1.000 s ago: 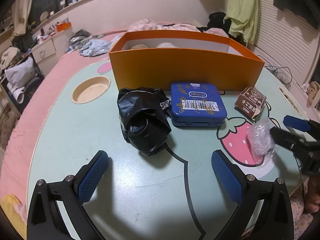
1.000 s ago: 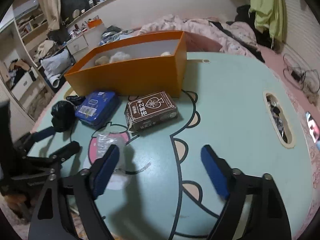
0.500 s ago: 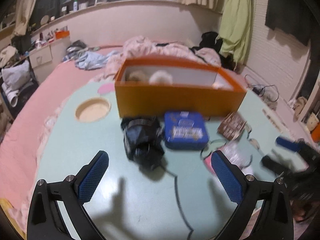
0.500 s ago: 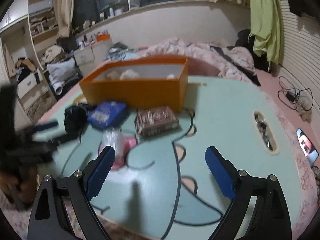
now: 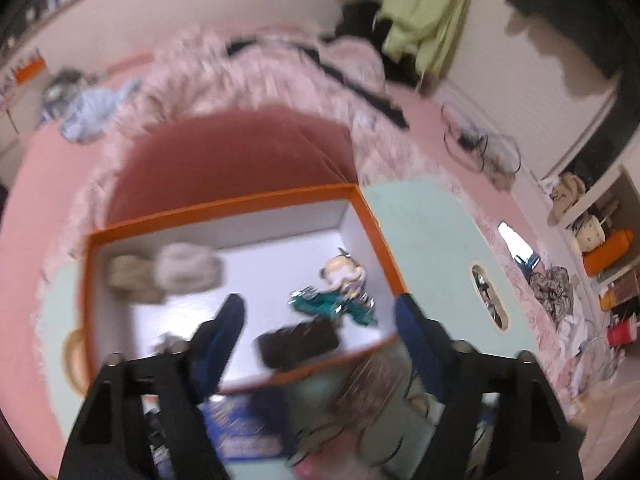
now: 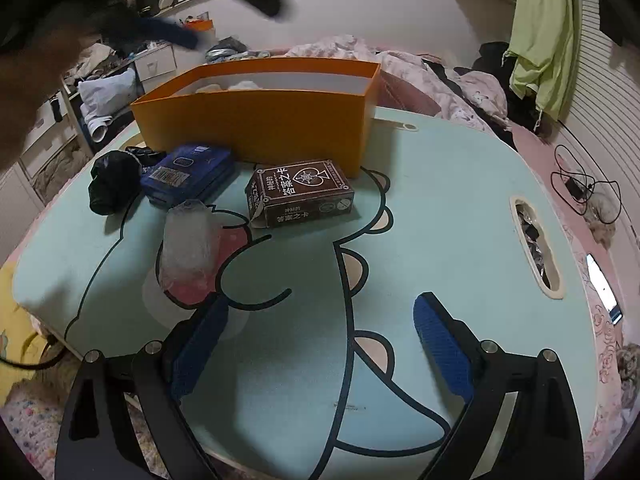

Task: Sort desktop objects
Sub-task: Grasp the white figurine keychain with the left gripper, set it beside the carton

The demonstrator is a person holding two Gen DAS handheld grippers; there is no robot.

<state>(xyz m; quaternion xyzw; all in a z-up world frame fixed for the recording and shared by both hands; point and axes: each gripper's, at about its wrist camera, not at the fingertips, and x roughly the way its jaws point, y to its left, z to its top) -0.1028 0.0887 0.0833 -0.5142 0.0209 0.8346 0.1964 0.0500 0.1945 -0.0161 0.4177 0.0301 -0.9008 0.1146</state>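
Overhead, left hand-held gripper (image 5: pixel 320 326) closing empty, orange box (image 5: pixel 236 202) below

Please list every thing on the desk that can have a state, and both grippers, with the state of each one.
orange box: open top, upright, things inside
brown card box: lying flat, end flap open
blue tin: lid closed, flat
black bag: crumpled, on the table
clear wrap: crumpled, on the table
left gripper: over the orange box, jaws closing, nothing between them
right gripper: jaws opening, empty
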